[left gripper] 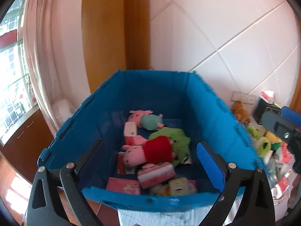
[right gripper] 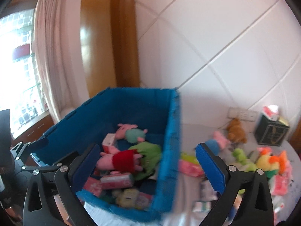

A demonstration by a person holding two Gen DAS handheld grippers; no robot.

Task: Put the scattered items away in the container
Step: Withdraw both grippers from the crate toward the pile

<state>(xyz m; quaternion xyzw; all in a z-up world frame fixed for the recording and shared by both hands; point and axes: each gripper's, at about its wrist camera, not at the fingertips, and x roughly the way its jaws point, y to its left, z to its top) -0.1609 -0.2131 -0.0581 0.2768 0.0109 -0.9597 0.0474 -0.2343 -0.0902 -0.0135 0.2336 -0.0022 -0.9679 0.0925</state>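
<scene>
Both our grippers hover at the blue crate (left gripper: 131, 98) with nothing held: the left gripper (left gripper: 150, 160) has its fingers spread wide over the crate's inside, and the right gripper (right gripper: 148, 165) has its fingers apart astride the crate's right wall. What we still have to gather lies on the white surface (right gripper: 190, 131) at about three o'clock from the crate: a pile of plush toys (right gripper: 242, 156) and tissue packs (right gripper: 280, 185). Our right hand is clearly the nearer; we judge it should swing right.
</scene>
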